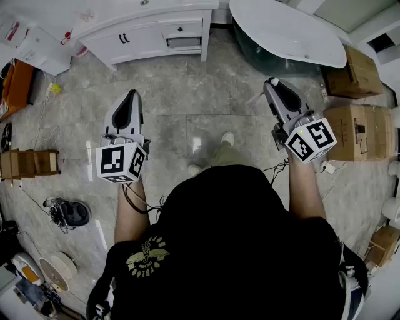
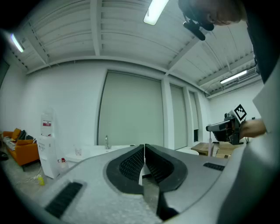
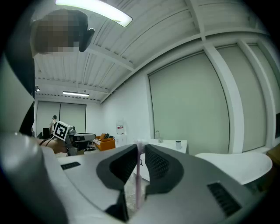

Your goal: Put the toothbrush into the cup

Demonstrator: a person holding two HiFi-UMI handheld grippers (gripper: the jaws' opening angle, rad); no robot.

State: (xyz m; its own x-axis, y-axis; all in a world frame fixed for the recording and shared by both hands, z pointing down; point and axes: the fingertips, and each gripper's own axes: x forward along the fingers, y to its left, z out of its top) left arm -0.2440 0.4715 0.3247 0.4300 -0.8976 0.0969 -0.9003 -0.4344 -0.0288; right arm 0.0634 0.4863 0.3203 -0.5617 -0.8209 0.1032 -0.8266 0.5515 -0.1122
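Our right tool [image 3: 140, 148] was clamped on the pink toothbrush [image 3: 138, 179], which poked past its jaw tips; our left tool [image 2: 144, 148] sat closed, empty.

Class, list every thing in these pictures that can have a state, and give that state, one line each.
left tool: jaws shut, nothing between them.
right tool: jaws shut on the toothbrush.
toothbrush: pink, clamped between the right tool's jaws, not in the cup.
cup: standing upright, apart from the toothbrush.
ceiling light: lit.
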